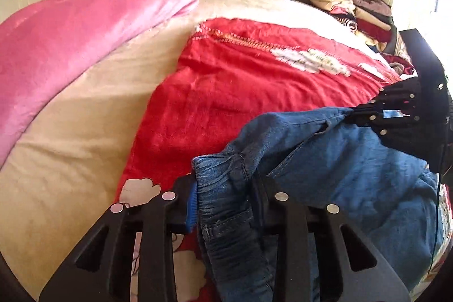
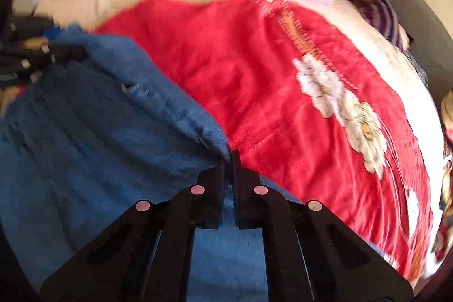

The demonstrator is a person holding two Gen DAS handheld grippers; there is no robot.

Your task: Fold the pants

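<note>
Clearly both grippers had closed on the pants (image 1: 325, 160): left gripper (image 1: 223, 188) and right gripper (image 2: 229, 160) pinched opposite waistband ends, band stretched between them.

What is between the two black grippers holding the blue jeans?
A stretch of the blue denim jeans' waistband spans from the left gripper to the right gripper, over the red flowered blanket. The left wrist view shows it best.
</note>
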